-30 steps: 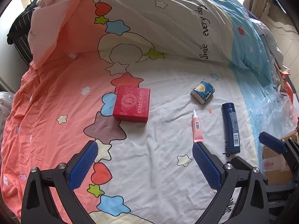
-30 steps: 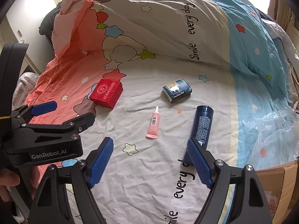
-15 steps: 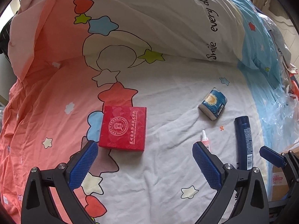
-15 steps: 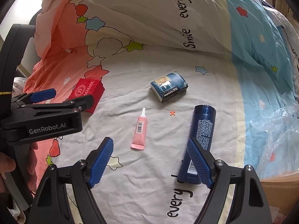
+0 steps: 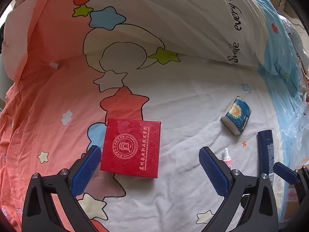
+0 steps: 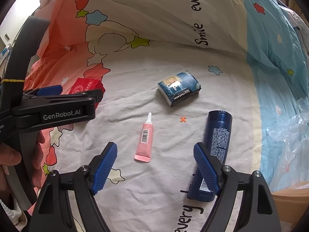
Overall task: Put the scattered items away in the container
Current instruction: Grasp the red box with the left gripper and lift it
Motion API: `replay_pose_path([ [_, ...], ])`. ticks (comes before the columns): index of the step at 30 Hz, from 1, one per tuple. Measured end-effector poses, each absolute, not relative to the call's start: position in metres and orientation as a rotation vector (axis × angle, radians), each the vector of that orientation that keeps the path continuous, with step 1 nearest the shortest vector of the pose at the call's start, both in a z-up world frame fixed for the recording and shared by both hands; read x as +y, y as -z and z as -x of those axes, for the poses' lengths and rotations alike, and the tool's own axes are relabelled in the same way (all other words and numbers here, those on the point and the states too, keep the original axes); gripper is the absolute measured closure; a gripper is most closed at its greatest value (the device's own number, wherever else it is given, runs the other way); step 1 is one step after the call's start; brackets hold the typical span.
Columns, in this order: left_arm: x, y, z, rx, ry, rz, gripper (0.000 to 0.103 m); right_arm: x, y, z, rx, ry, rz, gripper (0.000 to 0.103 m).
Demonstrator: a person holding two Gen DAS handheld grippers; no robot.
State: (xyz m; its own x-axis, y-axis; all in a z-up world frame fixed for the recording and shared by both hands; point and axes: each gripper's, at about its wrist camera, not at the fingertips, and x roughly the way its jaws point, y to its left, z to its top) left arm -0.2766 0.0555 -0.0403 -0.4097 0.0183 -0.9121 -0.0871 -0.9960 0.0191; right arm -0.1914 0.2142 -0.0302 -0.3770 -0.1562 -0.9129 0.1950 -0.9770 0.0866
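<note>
My open, empty left tongs point(image 5: 149, 164) straddle the flat red square cardboard box point(image 5: 131, 148), which lies between the pads, nearer them than my equally open right tongs point(image 6: 154, 164).

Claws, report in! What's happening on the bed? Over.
Both claws open, empty: left over red box, right over pink tube. Bottle, packet loose. Nothing blocking.

The box point(image 5: 131, 148) is red with a gold stamp. The bottle point(image 6: 216, 141) is dark blue. The little tube point(image 6: 144, 143) is pink. The sheet point(image 5: 183, 100) has bright stars.
</note>
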Motion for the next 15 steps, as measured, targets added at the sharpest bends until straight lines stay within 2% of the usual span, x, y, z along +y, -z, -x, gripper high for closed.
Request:
replay_pose_path([
  [7, 0.054, 0.052, 0.286, 0.169, -2.588, 1.681, 0.000, 0.212, 0.035, 0.195, 0.060, 2.431, -1.620, 0.024],
  [15, 0.054, 0.057, 0.292, 0.077, -2.535, 1.693, 0.000, 0.214, 0.036, 0.196, 0.049, 2.434, -1.625, 0.024],
])
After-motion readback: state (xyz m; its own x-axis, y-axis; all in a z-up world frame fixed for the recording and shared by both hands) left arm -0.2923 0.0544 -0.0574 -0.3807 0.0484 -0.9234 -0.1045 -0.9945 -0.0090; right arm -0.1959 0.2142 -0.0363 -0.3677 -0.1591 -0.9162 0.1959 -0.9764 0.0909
